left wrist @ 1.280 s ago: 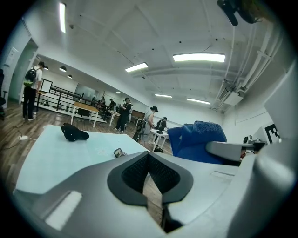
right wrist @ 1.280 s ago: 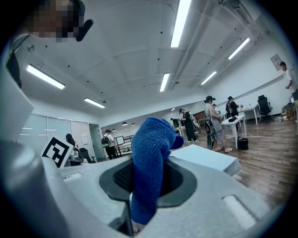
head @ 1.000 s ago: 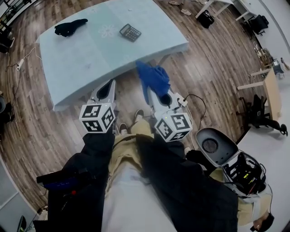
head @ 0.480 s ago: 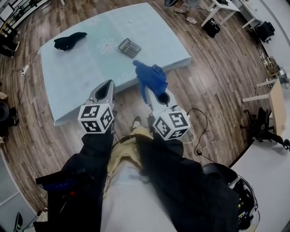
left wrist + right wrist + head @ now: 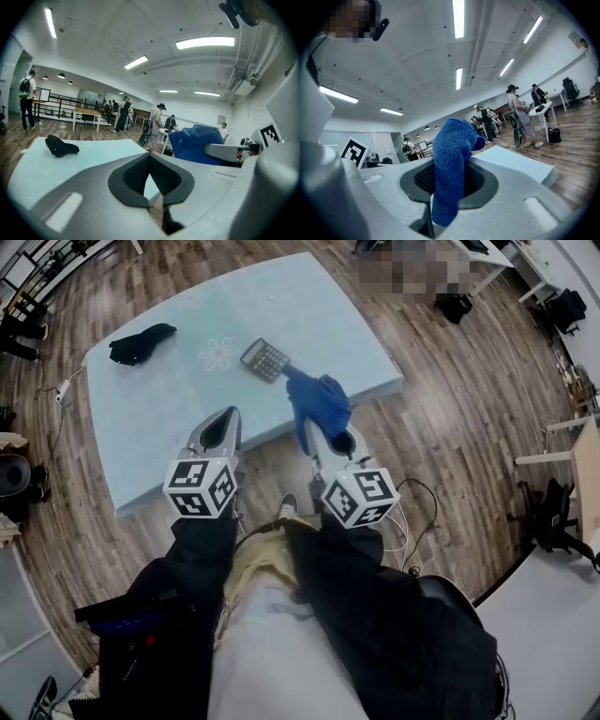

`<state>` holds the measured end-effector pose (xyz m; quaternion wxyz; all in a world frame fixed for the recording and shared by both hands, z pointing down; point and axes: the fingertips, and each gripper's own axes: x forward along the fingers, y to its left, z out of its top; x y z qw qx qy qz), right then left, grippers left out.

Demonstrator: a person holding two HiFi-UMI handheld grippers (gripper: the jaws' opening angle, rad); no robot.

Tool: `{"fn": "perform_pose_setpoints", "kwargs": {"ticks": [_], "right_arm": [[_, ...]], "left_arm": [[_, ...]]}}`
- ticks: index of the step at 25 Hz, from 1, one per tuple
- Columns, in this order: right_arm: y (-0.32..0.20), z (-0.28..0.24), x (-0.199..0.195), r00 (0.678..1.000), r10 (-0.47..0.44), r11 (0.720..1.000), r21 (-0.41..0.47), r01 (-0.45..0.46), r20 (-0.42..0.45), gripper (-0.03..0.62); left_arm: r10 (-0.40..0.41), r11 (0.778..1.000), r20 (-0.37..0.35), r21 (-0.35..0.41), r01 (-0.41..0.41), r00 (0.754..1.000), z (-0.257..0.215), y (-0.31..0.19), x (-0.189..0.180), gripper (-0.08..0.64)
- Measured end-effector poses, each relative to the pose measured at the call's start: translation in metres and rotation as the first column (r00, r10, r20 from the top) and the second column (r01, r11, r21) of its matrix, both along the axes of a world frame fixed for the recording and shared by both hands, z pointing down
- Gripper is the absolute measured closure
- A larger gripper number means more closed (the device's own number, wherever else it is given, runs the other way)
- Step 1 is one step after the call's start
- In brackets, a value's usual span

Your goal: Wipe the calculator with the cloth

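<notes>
A dark calculator [image 5: 265, 359] lies on the pale blue table [image 5: 169, 399], towards its near right part. My right gripper [image 5: 316, 430] is shut on a blue cloth [image 5: 320, 401], which bunches up over its tips just short of the table's near edge, close to the calculator in the head view. In the right gripper view the blue cloth [image 5: 452, 164] hangs out between the pads of the right gripper [image 5: 450, 187]. My left gripper [image 5: 223, 420] is shut with nothing in it and hovers at the table's near edge. In its own view the left gripper [image 5: 150, 164] faces the table [image 5: 93, 157].
A black bundle [image 5: 141, 341] lies at the table's far left corner, also seen as a black bundle [image 5: 61, 146]. Wooden floor surrounds the table. Several people [image 5: 157, 123] stand by white desks [image 5: 543, 112] behind it. Cables [image 5: 408, 521] lie on the floor by my feet.
Both grippers and the head have moved forward to the table. The cloth, earlier over the floor in front of the edge, now reaches close to the calculator.
</notes>
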<state>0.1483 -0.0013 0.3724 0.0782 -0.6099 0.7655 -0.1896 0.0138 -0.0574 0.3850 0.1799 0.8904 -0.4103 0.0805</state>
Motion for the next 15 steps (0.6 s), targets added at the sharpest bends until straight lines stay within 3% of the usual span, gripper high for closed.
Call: {"fn": "perform_pose_setpoints", "kwargs": {"ticks": [10, 15], "right_arm": [[-0.035, 0.017, 0.019, 0.998, -0.044, 0.998, -0.043, 0.046, 0.042, 0.502], [-0.058, 0.033, 0.008, 0.998, -0.056, 0.995, -0.078, 0.059, 0.041, 0.502]], "left_arm": [[-0.031, 0.998, 0.024, -0.048, 0.032, 0.999, 0.016, -0.035, 0.021, 0.563], [-0.049, 0.995, 0.015, -0.086, 0.05, 0.999, 0.035, -0.06, 0.006, 0.563]]}}
